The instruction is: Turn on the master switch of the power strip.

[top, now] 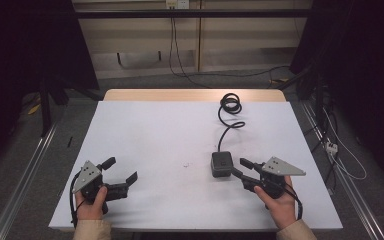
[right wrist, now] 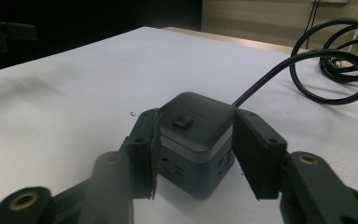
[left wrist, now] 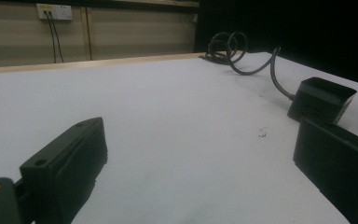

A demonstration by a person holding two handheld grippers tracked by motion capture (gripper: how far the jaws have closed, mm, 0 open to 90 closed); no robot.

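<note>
A black cube-shaped power socket sits on the white table, right of centre. Its black cable runs back to a coil near the far edge. My right gripper is open, with its jaws on either side of the cube's near corner. The left pad lies against the cube and the right pad stands slightly off it. Near the front left, my left gripper is open, low over the table, with nothing between its jaws.
A tiny dark speck marks the table left of the cube. Metal rails run along the floor on both sides. Loose cables lie on the floor to the right. A wall outlet is behind the table.
</note>
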